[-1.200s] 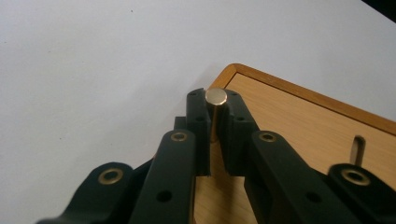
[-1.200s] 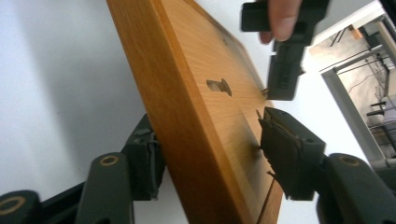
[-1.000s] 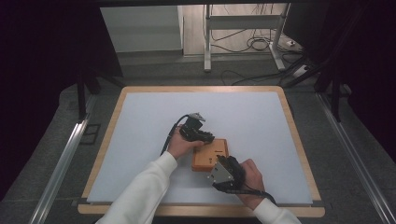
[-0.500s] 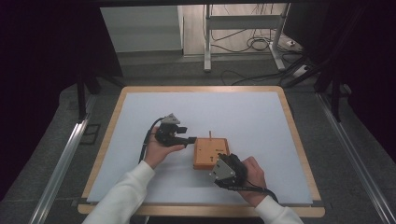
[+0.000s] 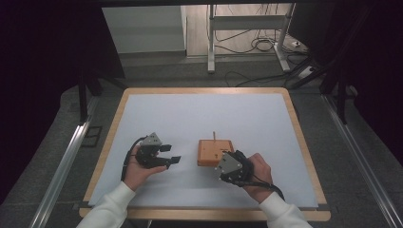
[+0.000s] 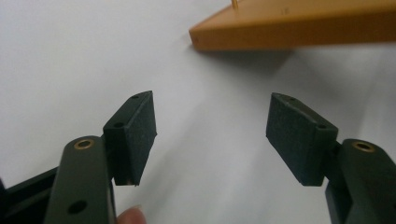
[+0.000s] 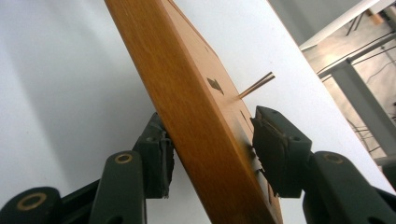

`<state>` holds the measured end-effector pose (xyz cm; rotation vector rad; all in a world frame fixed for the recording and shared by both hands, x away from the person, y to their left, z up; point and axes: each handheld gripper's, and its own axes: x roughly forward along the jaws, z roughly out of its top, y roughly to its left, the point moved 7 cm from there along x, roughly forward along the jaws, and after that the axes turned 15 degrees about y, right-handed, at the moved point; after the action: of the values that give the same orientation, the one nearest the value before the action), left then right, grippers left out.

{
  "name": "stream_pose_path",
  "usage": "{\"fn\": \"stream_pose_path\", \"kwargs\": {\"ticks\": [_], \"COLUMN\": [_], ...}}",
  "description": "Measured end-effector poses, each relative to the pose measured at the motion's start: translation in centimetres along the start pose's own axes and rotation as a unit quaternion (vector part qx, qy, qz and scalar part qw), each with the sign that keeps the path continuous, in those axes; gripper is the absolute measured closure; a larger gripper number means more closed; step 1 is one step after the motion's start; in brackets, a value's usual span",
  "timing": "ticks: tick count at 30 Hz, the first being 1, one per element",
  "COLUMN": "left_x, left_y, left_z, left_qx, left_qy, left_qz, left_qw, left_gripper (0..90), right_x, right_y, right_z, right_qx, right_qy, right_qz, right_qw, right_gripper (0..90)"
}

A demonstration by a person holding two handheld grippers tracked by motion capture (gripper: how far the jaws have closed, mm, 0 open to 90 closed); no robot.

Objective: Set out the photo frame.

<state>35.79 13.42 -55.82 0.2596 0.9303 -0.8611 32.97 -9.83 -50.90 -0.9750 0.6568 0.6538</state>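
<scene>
A flat orange wooden block (image 5: 213, 148) with a thin peg (image 5: 214, 136) standing at its far edge lies on the white mat (image 5: 204, 111). My right gripper (image 5: 220, 160) is at the block's near right corner. In the right gripper view its jaws (image 7: 210, 140) have just been closing, and the pads press on both faces of the block (image 7: 187, 93) below the peg (image 7: 258, 84). My left gripper (image 5: 171, 154) is held to the left of the block, apart from it. Its jaws (image 6: 210, 135) have just been opening and have nothing between them; the block's edge (image 6: 299, 28) lies ahead.
The mat sits in a wooden frame (image 5: 204, 90) on a dark table. Metal rails (image 5: 62, 161) run along both sides. A metal stand (image 5: 247, 23) and loose cables (image 5: 266, 45) are on the floor beyond the far edge.
The left hand drew back from the block and moved left across the mat, its jaws opening. The right hand stayed at the block's near corner.
</scene>
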Motion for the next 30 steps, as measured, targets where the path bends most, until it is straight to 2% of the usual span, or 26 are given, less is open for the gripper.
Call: {"fn": "stream_pose_path", "kwargs": {"ticks": [3,9,14,19,28,30], "left_x": [0.0,0.0,0.2,0.3,0.8,0.9], "left_y": [-0.2,0.1,-0.1,-0.1,-0.1,-0.2], "left_z": [-0.6,-0.7,-0.7,-0.8,-1.0,-1.0], "left_qx": [0.009,-0.001,0.005,0.005,0.005,0.007], "left_qy": [0.007,0.002,0.007,0.01,0.019,0.021], "left_qz": [0.005,0.001,0.001,0.0,-0.001,-0.002], "left_qw": [0.9999,1.0,1.0,0.9999,0.9998,0.9997], "left_gripper": [32.8,32.8,32.8,32.8,32.8,32.8], "right_x": [-0.2,-0.4,-0.4,-0.2,0.2,0.3], "right_y": [-0.6,-2.2,-3.0,-3.7,-4.7,-4.8], "right_z": [0.4,1.2,1.7,2.3,3.5,3.9], "right_qx": [-0.001,0.001,0.006,-0.004,-0.017,-0.025], "right_qy": [0.005,0.016,0.022,0.032,0.035,0.037], "right_qz": [0.006,0.021,0.036,0.032,0.032,0.026], "right_qw": [1.0,0.9997,0.9991,0.999,0.9987,0.9987], "right_gripper": [52.2,55.0,56.6,60.5,65.8,67.3]}}
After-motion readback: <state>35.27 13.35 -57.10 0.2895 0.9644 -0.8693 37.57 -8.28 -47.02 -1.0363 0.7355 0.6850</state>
